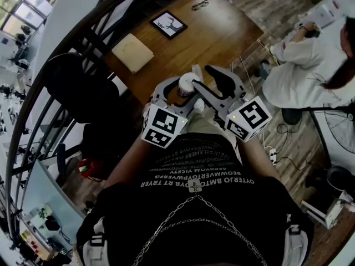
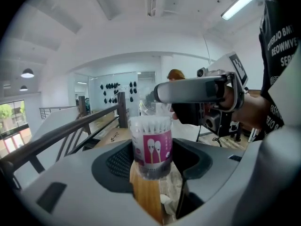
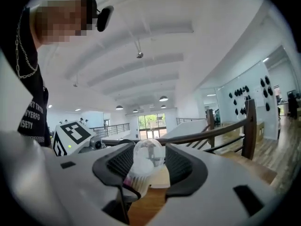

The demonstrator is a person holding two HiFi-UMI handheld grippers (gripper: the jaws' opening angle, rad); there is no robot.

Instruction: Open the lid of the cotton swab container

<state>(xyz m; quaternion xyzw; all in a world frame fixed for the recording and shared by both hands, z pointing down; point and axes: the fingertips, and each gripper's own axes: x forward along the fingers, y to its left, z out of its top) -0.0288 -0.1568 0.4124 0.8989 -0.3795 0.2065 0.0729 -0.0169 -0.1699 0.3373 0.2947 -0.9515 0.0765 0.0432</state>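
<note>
My left gripper (image 2: 151, 166) clamps the lower body of the cotton swab container (image 2: 151, 145) and holds it upright in mid-air in front of my chest, over the near edge of the wooden table (image 1: 222, 32). My right gripper (image 3: 146, 164) is closed around its clear domed lid (image 3: 149, 154), meeting it at a slant. If I pull at that slant, the pads may slip off the smooth dome. The lid could also pop off suddenly and scatter swabs onto the floor.
</note>
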